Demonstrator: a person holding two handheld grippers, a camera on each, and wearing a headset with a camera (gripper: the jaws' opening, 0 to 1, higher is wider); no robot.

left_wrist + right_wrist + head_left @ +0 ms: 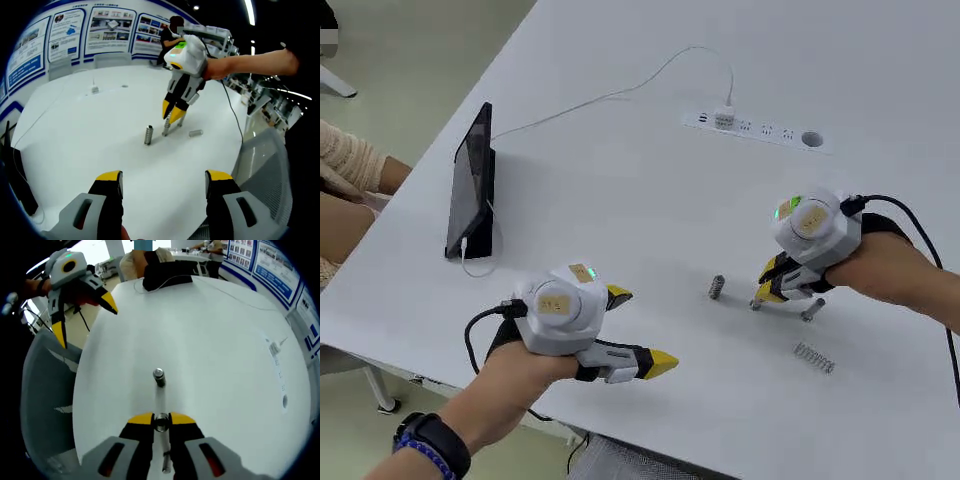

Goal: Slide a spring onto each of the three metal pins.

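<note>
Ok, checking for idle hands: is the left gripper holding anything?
No, the left gripper is open, nothing between its jaws.

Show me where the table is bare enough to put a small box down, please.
Free: the wide stretch between the tablet and the power strip, and the patch between the left tongs and the upright pin. Crowded: around the right tongs, shut on a spring, with a loose spring lying near.

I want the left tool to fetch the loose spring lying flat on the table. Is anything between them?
Nothing visible. Bare table lies between the open left tool and the loose spring; the right tool and the pins stand beyond that line.
</note>
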